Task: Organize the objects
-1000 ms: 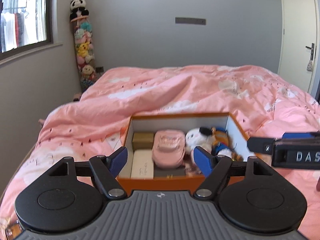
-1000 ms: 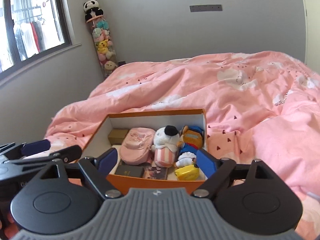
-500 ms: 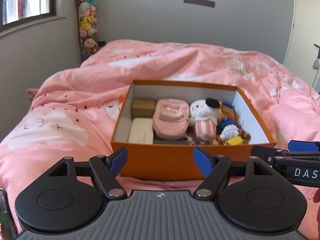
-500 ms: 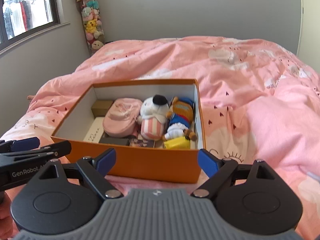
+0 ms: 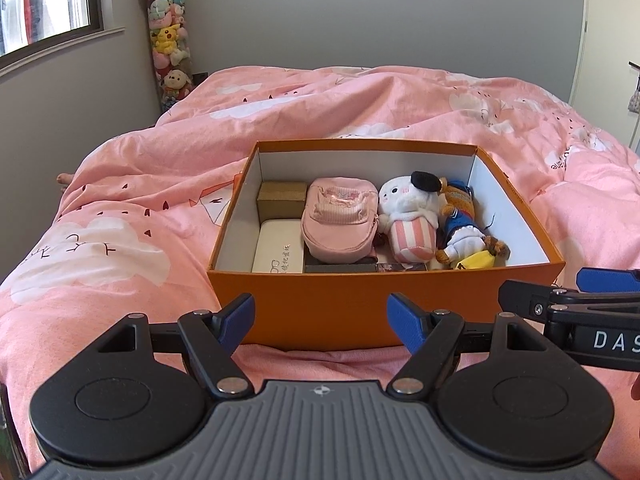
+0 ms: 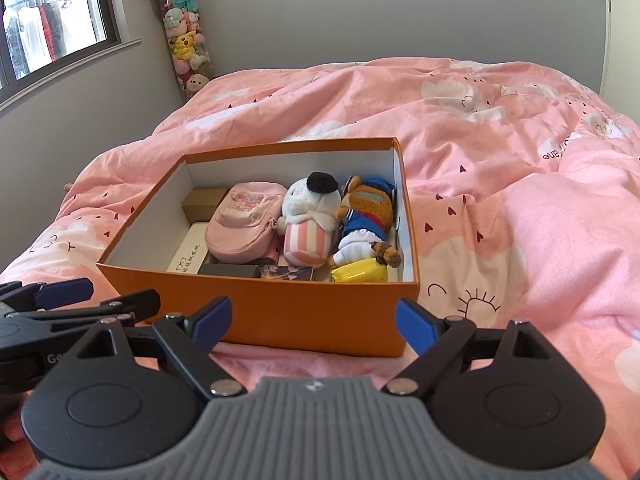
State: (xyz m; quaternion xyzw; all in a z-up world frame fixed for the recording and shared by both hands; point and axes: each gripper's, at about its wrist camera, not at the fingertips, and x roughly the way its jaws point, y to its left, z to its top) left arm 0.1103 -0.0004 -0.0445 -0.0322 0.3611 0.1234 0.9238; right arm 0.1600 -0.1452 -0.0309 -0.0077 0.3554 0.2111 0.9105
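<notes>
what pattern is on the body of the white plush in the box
Pink and white vertical stripes on the white plush, clearest in the right wrist view.

Soft, even daylight comes from the dark-framed window (image 5: 48,12) at upper left, slightly overexposed. The pink cloud-print duvet (image 6: 480,128) is brightly lit, with gentle shadows in its folds. Both views are sharp; fisheye bending curves the grey wall (image 5: 280,20) and darkens the corners.

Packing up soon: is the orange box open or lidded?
Open: the orange box has no lid on it, and the plush toys inside show.
</notes>
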